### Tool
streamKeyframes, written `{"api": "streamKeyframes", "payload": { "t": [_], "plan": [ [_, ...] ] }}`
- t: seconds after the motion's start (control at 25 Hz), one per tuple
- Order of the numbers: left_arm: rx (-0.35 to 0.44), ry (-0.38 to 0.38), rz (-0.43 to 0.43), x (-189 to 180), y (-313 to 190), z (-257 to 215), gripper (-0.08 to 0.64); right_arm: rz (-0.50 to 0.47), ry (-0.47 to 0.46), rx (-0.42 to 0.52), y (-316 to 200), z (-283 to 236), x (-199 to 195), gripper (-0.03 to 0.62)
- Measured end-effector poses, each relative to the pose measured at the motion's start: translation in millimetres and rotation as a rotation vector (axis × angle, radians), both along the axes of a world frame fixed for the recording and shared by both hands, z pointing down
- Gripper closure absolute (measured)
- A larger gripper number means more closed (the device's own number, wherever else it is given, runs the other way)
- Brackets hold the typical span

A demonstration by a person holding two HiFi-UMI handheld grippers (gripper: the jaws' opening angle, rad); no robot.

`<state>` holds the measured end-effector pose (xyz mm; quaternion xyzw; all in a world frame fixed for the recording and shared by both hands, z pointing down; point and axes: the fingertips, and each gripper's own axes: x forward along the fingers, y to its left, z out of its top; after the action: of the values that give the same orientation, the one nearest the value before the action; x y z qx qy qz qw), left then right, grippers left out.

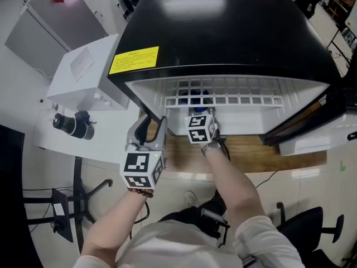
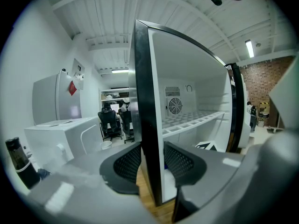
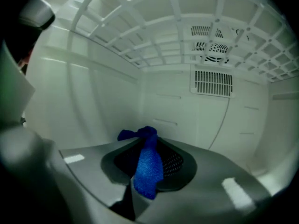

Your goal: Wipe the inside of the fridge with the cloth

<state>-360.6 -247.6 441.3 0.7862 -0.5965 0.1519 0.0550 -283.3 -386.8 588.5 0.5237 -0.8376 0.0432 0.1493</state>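
Your right gripper [image 3: 149, 158] pinches the blue cloth [image 3: 148, 169] between closed jaws, inside the fridge [image 1: 223, 32] beneath the shelf [image 3: 154, 29], positioned for wiping. Your left gripper [image 2: 152, 161] appears clamped on the side wall [image 2: 145, 101] between its jaws, bracing the fridge.

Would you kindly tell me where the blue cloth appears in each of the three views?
Head view: blue cloth upper centre, glimpsed through the grid shelf.
Left gripper view: not clearly in it; the left claw clamps the fridge wall.
Right gripper view: low centre, pinched in the right claw.
Shared landmark: the white grid shelf, in all three.
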Motion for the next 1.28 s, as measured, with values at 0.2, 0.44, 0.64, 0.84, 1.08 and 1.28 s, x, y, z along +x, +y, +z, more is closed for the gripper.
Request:
{"api": "streamKeyframes", "payload": {
  "t": [0.2,0.44,0.64,0.84,1.08,1.28],
  "plan": [
    [0.001,-0.006,0.000,0.2,0.2,-0.4,0.413,0.072,-0.016,-0.017,-8.1,0.6,35.8,0.514],
    [-0.004,-0.005,-0.015,-0.7,0.3,0.2,0.413,0.140,0.007,-0.017,-12.7,0.4,81.5,0.514],
    [-0.007,-0.005,-0.022,-1.0,0.2,0.4,0.413,0.198,0.030,-0.018,-16.7,0.8,122.5,0.514],
    [-0.011,-0.012,-0.028,-0.7,0.6,0.2,0.413,0.256,0.060,-0.025,-18.4,2.4,162.6,0.514],
    [-0.012,-0.017,-0.038,-1.0,0.0,0.4,0.413,0.325,0.084,-0.028,-18.4,3.0,203.5,0.514],
    [-0.015,-0.017,-0.041,-0.7,0.5,0.6,0.413,0.361,0.085,-0.028,-16.8,3.3,222.2,0.514]
  ]
}}
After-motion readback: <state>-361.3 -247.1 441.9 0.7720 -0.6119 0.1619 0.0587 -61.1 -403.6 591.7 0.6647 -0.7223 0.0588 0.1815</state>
